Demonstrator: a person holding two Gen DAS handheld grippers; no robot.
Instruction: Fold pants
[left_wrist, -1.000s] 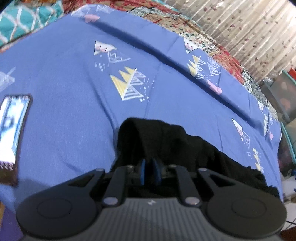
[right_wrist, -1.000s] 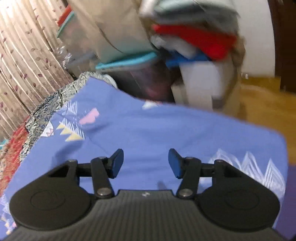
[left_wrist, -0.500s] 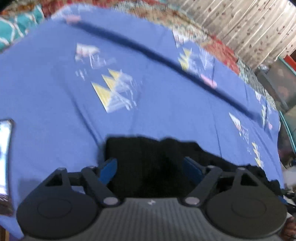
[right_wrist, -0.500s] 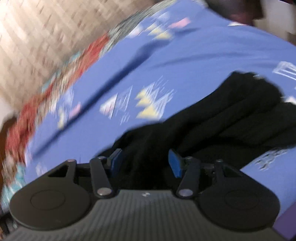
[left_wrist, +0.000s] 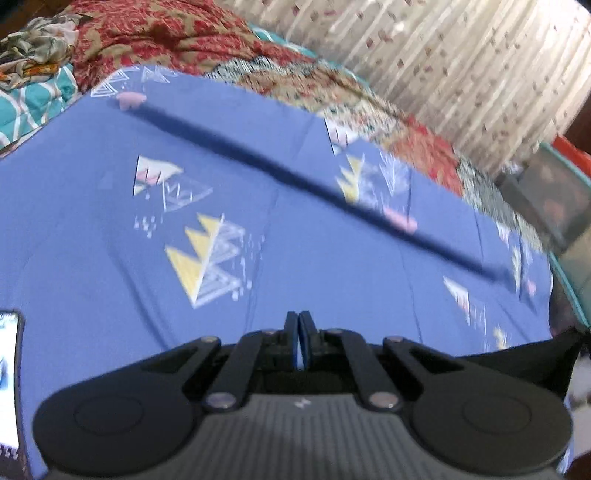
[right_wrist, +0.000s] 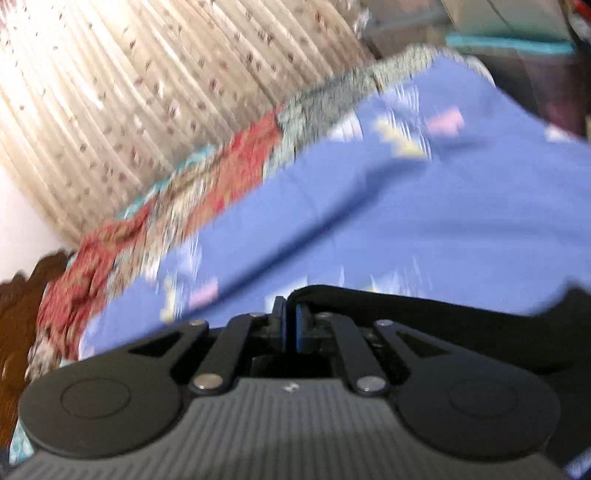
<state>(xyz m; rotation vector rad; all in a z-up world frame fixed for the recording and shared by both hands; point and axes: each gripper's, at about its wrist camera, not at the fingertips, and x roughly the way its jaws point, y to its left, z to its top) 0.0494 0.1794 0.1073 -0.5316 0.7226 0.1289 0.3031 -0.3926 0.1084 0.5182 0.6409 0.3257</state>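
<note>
Looking for writing turns up little: no brand or label can be read anywhere, only a small pale mark on the grey housing behind each gripper, too small to make out, and a lit phone (left_wrist: 8, 380) at the left edge whose screen is too blurred to read. The left gripper (left_wrist: 299, 341) has its blue pads pressed together with no cloth visible between them; the black pants (left_wrist: 517, 363) show only as a dark fold low on the right in that view, behind the gripper's linkage, so whether any of it is caught below the tips cannot be told. The right gripper (right_wrist: 290, 328) is also closed, and here a black edge of the pants (right_wrist: 424, 306) curls up right at its tips and runs off to the right, so it appears to be pinching that edge, though blur hides the contact itself. Beyond both grippers lies a blue sheet (left_wrist: 332, 240) printed with yellow, white and pink triangles, broad and bare, crossed by one long dark crease (left_wrist: 295, 173). Its far edge meets a red patterned quilt (left_wrist: 177, 40), with a pleated curtain (left_wrist: 461, 66) behind, and teal-lidded bins (right_wrist: 517, 40) crowd the far right corner.
</note>
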